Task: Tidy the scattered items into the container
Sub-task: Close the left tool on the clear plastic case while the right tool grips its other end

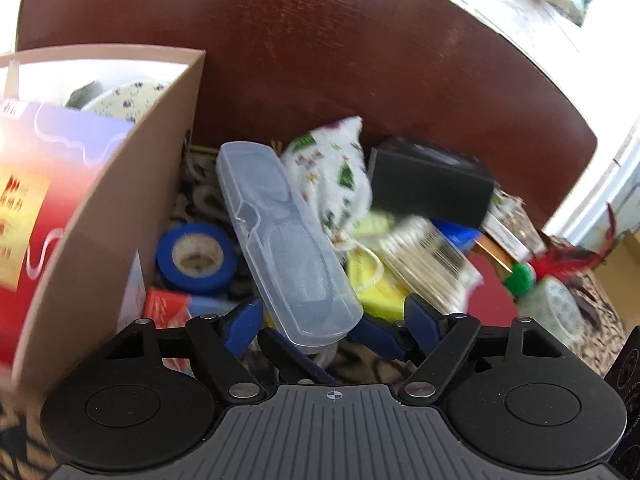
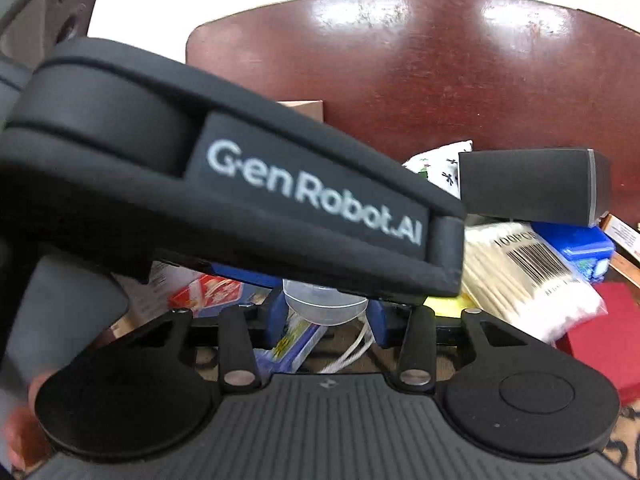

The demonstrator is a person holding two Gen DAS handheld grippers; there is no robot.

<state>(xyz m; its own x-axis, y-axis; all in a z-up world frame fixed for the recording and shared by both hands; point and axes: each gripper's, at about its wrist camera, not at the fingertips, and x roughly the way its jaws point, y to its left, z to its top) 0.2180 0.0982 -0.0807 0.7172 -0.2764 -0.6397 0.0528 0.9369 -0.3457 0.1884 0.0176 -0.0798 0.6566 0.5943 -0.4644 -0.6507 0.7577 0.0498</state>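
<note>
**A:** Clear plastic, this long clear plastic case (image 1: 280,236). It lies slanted on top of the pile, just beside the wall of the cardboard box (image 1: 120,200), and not yet inside it. Who has it?

**B:** The right gripper (image 2: 326,316), I think. Its blue fingers (image 2: 276,314) stand on both sides of the near end of the case and seem to pinch it. The left gripper (image 1: 332,316) has its fingers spread wide. The case passes between them, but they do not press on it.

**A:** What can go wrong from here?

**B:** The grip is only at one end of a long, smooth thing. If the person lifts it so, the far end may hang down, turn in the fingers, or slip out. It may also catch the printed pouch (image 1: 332,168), which touches its side, or push the blue tape roll (image 1: 196,258), which lies near.

**A:** And the two tools?

**B:** They are very close. The black body of the left one crosses the right camera's view and hides most of the case and the box from it. One could easily knock the other. Also the box wall is high, so a low move to the box would strike the case against it.

**A:** The pose?

**B:** Both point down and forward at the pile, the left one more steeply. The right one reaches in under it.
</note>
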